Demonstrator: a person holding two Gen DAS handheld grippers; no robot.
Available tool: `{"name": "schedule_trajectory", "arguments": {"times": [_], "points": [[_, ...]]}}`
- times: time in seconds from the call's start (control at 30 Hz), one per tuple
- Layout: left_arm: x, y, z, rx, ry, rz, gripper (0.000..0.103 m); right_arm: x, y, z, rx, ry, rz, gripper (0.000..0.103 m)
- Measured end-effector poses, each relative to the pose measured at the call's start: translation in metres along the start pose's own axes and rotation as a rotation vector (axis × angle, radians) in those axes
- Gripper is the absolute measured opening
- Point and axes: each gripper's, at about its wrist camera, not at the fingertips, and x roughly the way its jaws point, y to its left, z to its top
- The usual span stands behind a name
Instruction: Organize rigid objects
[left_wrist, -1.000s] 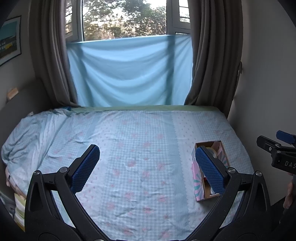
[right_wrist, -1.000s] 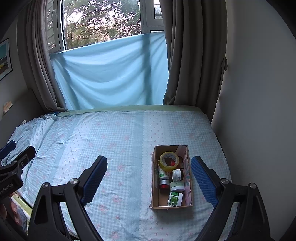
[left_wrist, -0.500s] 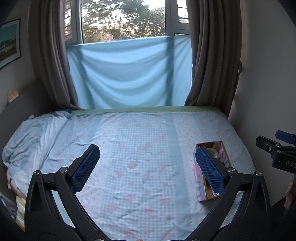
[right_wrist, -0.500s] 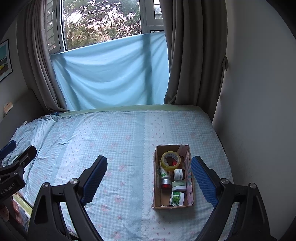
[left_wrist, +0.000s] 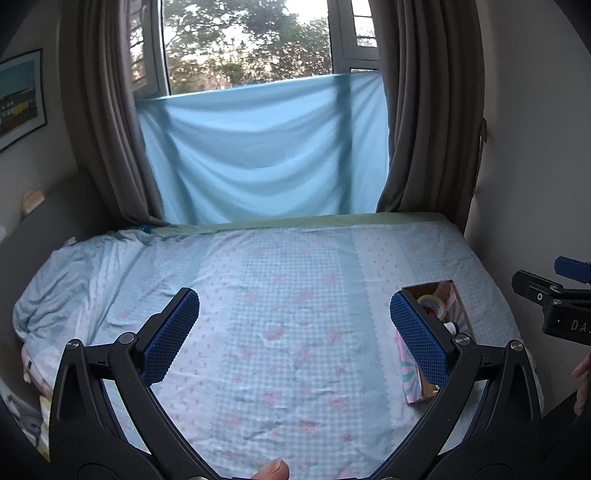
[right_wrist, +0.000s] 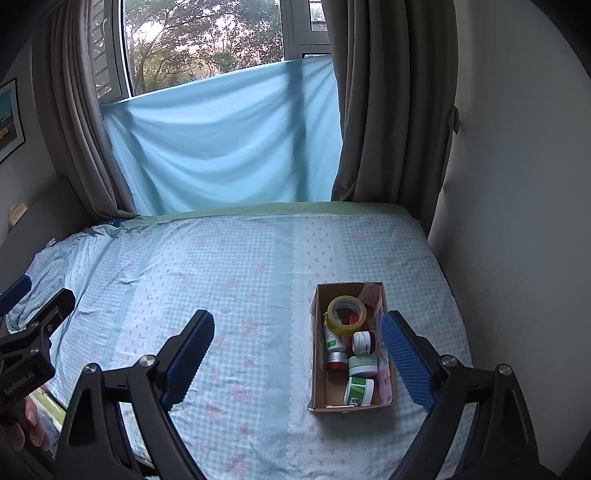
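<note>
An open cardboard box (right_wrist: 318, 354) lies on the bed at the right. It holds a yellow tape roll (right_wrist: 346, 312), a red-capped jar (right_wrist: 336, 360) and several white and green jars (right_wrist: 358, 390). The box also shows in the left wrist view (left_wrist: 413, 387), partly behind the right finger. My right gripper (right_wrist: 297, 363) is open and empty, held above the bed just left of the box. My left gripper (left_wrist: 293, 334) is open and empty over the bed's middle.
The bed (right_wrist: 221, 280) has a blue checked sheet with pink flowers. A white wall (right_wrist: 517, 221) runs along its right side. Grey curtains (right_wrist: 388, 110) and a blue cloth (right_wrist: 221, 140) hang at the window behind. A dark headboard (left_wrist: 55, 214) is at the left.
Both grippers have drawn back slightly and stay open; the box sits a little farther off in both views. Nothing was picked up or released.
</note>
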Motion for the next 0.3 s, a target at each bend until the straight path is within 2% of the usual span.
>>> {"name": "schedule_trajectory", "arguments": {"times": [0.3], "points": [[0.0002,0.0063,-0.0003,-0.023,-0.005,-0.005,0.103,-0.001,0.0032,0.0012,0.002,0.002,-0.002,0.09]]}}
